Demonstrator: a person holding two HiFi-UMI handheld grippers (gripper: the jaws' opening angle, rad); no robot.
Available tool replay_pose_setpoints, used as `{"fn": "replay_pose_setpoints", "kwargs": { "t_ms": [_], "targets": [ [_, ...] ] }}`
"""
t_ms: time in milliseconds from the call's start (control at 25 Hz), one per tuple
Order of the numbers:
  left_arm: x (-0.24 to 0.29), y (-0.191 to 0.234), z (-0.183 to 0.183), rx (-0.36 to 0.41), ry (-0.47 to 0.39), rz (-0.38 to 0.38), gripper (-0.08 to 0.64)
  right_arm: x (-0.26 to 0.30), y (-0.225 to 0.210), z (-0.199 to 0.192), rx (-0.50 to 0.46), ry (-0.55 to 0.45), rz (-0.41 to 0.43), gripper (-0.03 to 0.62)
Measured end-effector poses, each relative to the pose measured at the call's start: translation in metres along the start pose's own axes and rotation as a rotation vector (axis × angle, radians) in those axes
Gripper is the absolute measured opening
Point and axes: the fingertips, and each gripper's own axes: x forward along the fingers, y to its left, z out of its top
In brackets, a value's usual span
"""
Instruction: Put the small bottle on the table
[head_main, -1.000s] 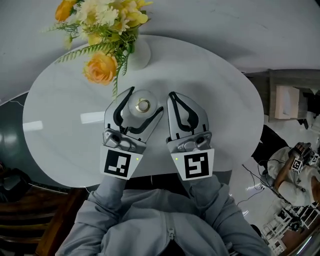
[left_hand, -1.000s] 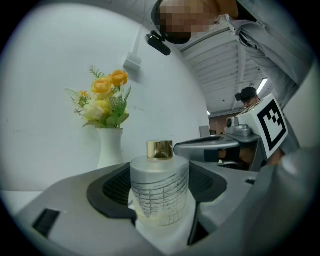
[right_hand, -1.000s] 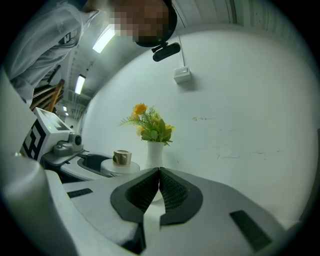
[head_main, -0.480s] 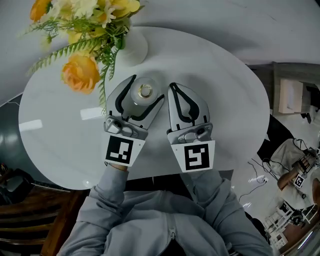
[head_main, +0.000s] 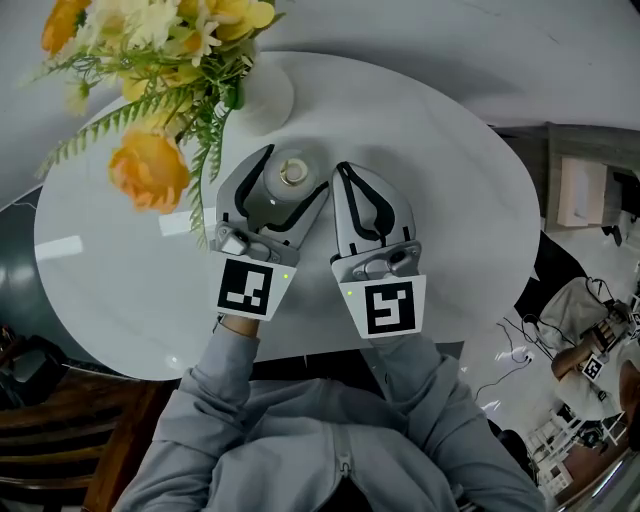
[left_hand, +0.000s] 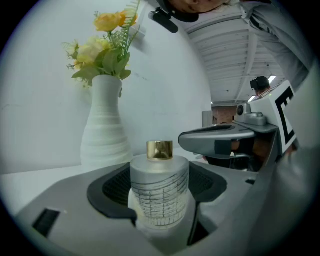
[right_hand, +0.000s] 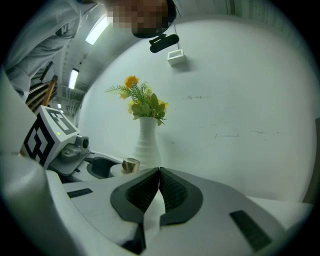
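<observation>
– White round bench (head_main: 450, 200), pale wall beyond. Status?
– Left gripper (head_main: 297, 170) is clamped on the bottle (head_main: 290, 176). Gold cap up, body upright between the jaws. Right gripper (head_main: 345, 175) is just beside it, jaws together, nothing in them.
– Bottle down yet?
– Can't tell, its base is hidden below the jaws. It's over the bench for sure.
– Set-down advice?
– Hold it vertical and lower till the base seats flat. Then part the jaws evenly and back straight out so neither pad tips it. Vase (head_main: 262, 98) stands just ahead of the left jaws and flowers (head_main: 150, 170) overhang to their left, so don't push forward.
</observation>
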Motion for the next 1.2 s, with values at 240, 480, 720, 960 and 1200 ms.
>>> {"fn": "replay_pose_setpoints", "kwargs": {
  "t_ms": [240,480,720,960,1200],
  "targets": [
    [0.004,0.003,-0.001,-0.007,0.015,0.001,0.331,0.005,0.001,0.001,0.011,-0.002,0.006,0.028],
    [0.004,0.002,-0.002,0.004,0.039,0.008,0.331,0.004,0.004,0.003,0.016,0.004,0.009,0.027],
    [0.002,0.001,-0.009,-0.021,0.095,0.012,0.333,0.001,0.006,0.007,0.015,0.001,0.005,0.028],
    [0.0,0.0,-0.016,-0.023,0.139,0.019,0.333,-0.003,0.009,0.018,0.009,-0.013,-0.003,0.027],
    [0.001,-0.003,-0.023,-0.013,0.157,-0.008,0.344,-0.01,0.014,0.03,-0.003,-0.013,-0.003,0.028]
  ]
}}
